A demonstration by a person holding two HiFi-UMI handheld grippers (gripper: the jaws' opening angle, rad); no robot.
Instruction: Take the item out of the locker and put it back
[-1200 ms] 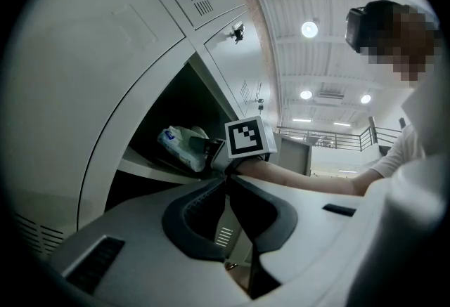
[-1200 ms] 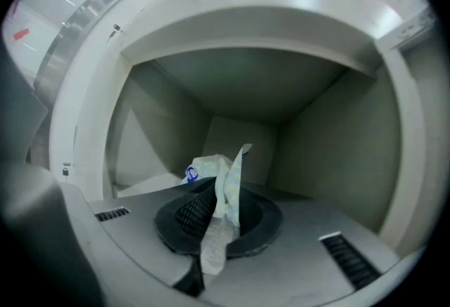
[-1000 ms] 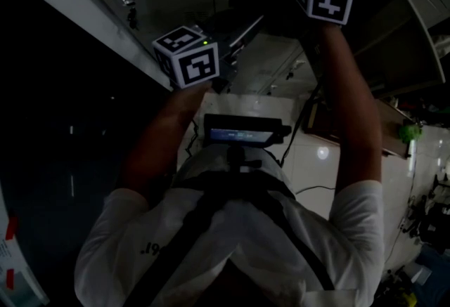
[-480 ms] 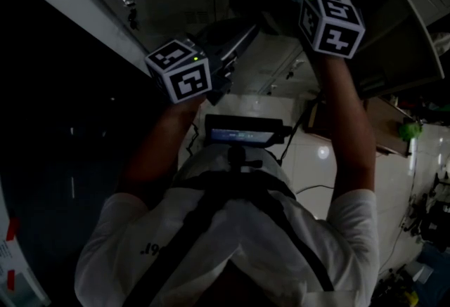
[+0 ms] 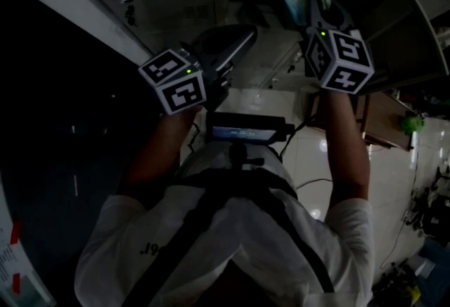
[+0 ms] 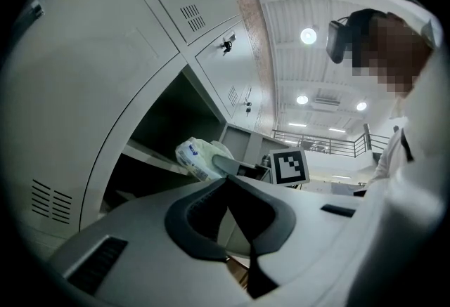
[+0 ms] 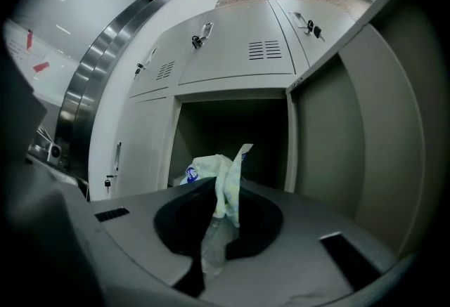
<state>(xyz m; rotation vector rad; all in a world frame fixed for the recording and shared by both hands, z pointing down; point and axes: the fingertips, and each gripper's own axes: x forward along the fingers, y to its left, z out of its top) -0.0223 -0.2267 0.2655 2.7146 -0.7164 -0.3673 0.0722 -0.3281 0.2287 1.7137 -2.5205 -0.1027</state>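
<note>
Plastic is pinched between the closed jaws of the right tool (image 7: 223, 190), which grips a thin fold of the bag (image 7: 211, 168) near its edge. The rest of the bag, pale and crumpled with a blue printed patch, bunches up just past the tips and a little to their left. The bag's long side runs up along the line of the jaws, so it leads the tool rather than hanging across it.

The left tool (image 6: 226, 179) sits lower and to the side. Its jaws are pressed together with nothing between them, and it points up at the bag from below without touching it.

Straight beyond the bag is the open locker compartment (image 7: 260, 130), dark inside, with its door (image 7: 351, 137) swung out on the right. The bag is at the compartment's mouth. The views do not show whether it has crossed the front edge.

Whichever leg of the task this is, the move runs along one line: the right tool, the bag and the opening are in a row. The right hand is the nearer hand and the only one carrying anything. The door side looks like the tighter margin.
</note>
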